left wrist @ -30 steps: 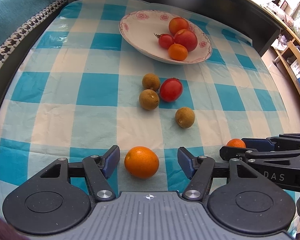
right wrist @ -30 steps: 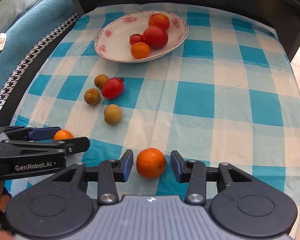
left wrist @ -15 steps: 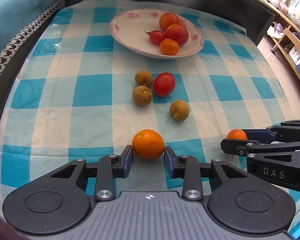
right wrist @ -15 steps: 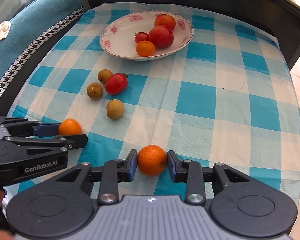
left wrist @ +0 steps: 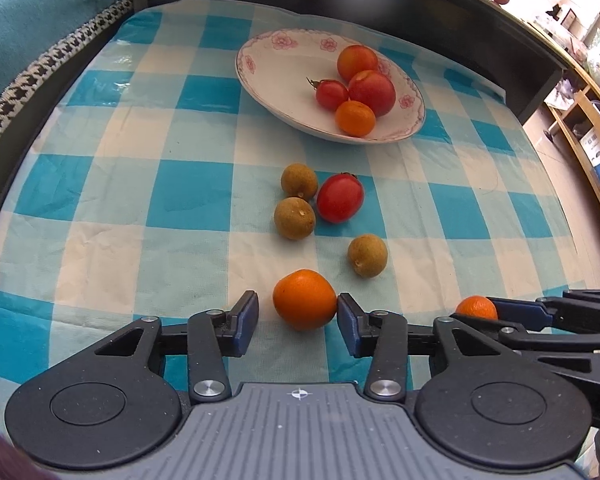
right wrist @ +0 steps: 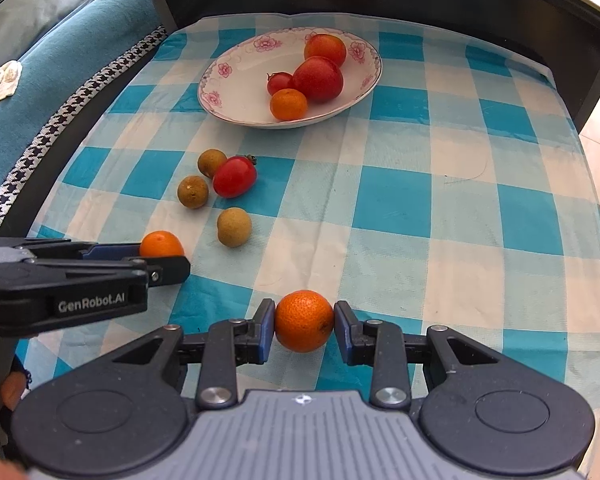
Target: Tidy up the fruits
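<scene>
On the blue-checked tablecloth [left wrist: 188,196], the left gripper [left wrist: 296,316] has just been opening; its jaws stand apart around a round mandarin [left wrist: 304,299], touching only the right pad. The right gripper [right wrist: 304,326] clamps another mandarin [right wrist: 304,320]. The oval tomato [left wrist: 340,197] lies tilted, stem toward the floral plate [left wrist: 260,68].

Checked tablecloth [left wrist: 188,196] w/ plate [left wrist: 268,80], 3 longans [left wrist: 367,255], tomato [left wrist: 340,197], 2 oranges [left wrist: 304,299].

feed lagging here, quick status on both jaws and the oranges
Left gripper jaws just reopened, round orange mandarin loose between them. Right gripper shut on second orange mandarin. Nothing in the way.
</scene>
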Demonstrator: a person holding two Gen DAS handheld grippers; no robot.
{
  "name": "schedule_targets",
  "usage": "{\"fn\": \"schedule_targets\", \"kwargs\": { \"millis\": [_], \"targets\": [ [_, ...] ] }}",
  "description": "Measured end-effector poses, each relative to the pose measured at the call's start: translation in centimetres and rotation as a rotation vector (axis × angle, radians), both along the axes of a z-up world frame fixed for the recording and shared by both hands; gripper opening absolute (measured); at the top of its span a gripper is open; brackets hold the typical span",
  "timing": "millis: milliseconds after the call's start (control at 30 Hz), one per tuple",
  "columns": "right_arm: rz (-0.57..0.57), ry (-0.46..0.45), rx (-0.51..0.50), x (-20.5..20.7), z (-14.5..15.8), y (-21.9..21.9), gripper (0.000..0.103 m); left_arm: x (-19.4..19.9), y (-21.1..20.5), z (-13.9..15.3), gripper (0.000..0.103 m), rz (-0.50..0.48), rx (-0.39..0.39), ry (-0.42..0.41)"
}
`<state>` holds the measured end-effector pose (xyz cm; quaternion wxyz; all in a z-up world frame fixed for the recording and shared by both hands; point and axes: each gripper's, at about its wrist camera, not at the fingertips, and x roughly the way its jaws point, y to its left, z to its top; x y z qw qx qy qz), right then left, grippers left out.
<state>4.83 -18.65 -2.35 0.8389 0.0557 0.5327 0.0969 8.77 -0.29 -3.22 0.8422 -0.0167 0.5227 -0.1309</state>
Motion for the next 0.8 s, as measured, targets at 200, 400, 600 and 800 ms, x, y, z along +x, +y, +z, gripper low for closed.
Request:
{"fn": "schedule_targets", "kwargs": {
  "millis": [200, 400, 600, 800],
  "targets": [
    [-0.01, 0.007, 0.009, 0.2, -0.2, -0.2, 0.034, 0.8, -0.1, -0.1, 0.061, 0.022, -0.016, -0.012],
    [-0.012, 0.01, 0.009, 0.4, -0.3, -0.2, 0.034, 1.3, -0.9, -0.3, 0.06, 0.02, -0.007, -0.036],
    [-0.017, 0.016, 0.012, 0.4, -0.5, -0.4, 0.034, 1.7, -1.5, -0.3, 0.06, 0.013, -0.009, -0.048],
    [-0.024, 0.018, 0.013, 0.7, -0.7, -0.6, 0.034, 1.2, -1.7, -0.2, 0.041, -0.011, 0.008, -0.036]
  ]
}}
